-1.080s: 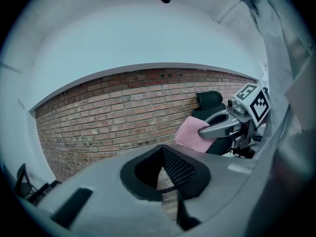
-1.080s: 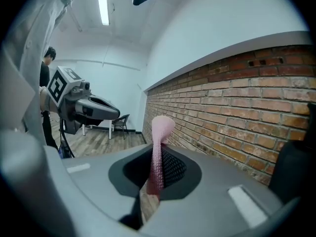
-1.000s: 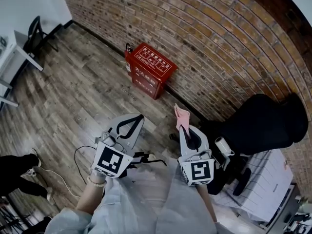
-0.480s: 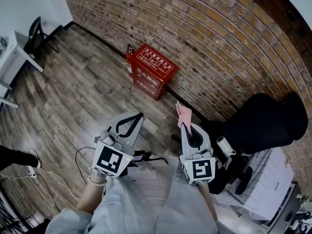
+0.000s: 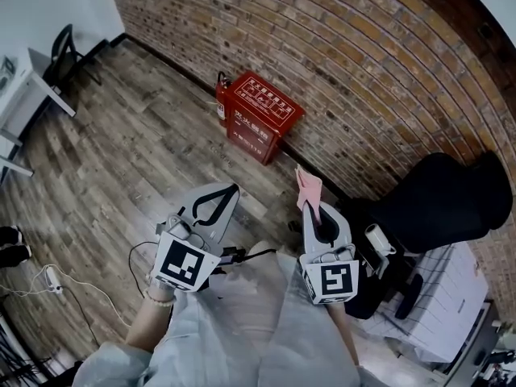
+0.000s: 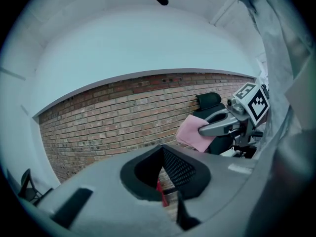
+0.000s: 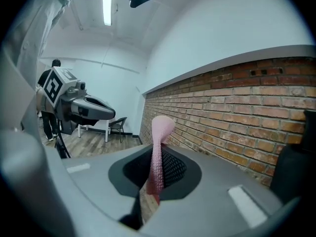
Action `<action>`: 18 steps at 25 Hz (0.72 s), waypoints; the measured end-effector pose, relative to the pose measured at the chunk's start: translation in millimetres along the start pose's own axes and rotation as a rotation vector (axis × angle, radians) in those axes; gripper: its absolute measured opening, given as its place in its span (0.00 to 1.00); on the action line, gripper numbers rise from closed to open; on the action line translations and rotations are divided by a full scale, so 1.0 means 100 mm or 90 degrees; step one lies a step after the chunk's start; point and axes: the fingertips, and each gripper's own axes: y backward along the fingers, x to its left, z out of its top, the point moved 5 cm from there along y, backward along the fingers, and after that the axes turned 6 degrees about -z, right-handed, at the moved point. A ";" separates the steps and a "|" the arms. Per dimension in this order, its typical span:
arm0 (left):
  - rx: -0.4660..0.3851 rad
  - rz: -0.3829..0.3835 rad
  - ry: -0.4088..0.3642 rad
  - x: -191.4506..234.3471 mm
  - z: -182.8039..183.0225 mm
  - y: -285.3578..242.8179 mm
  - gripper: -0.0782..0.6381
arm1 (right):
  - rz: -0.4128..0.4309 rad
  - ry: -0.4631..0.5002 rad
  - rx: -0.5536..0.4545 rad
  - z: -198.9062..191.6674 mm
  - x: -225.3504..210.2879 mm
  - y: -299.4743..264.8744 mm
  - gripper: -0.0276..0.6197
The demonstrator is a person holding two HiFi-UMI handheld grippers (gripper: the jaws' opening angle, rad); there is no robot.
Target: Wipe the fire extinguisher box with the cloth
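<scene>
Starting with the head view: the red box [image 5: 264, 115] has slid a little to the right in your sight over the last second. It stands on the wooden floor [image 5: 121, 160] against the brick wall [image 5: 363, 71], with an extinguisher [image 5: 222, 99] just beside its far end. It is well apart from both tools, so the approach has hardly advanced and no wiping has begun. Your right gripper [image 5: 311, 210] carries the pink cloth [image 5: 308, 188], which sticks out ahead of the tips, towards the wall. Your left gripper [image 5: 230, 192] has its tips drawn together.

From the left gripper view, the left gripper [image 6: 165, 194] has its jaws narrow with nothing held between them. A thin red sliver shows through the slit, probably the box. The right gripper [image 6: 217, 127] and its cloth [image 6: 192, 132] hang off to the right, in front of the brick wall [image 6: 98, 117].

From the right gripper view, the right gripper [image 7: 154, 184] is clamped on the cloth [image 7: 159, 142], which stands up as a thin edge-on fold. The box does not show here, so you probably need to walk closer and bring the cloth down.
</scene>
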 end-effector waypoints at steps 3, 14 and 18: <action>-0.001 0.006 -0.001 0.02 -0.02 0.02 0.11 | 0.007 -0.001 0.002 -0.03 0.04 -0.01 0.09; 0.013 0.039 0.006 0.25 -0.09 -0.26 0.11 | 0.036 0.006 0.000 -0.04 -0.21 -0.47 0.09; 0.031 0.051 0.021 0.77 -0.12 -0.80 0.11 | 0.064 -0.006 0.000 -0.02 -0.53 -1.20 0.09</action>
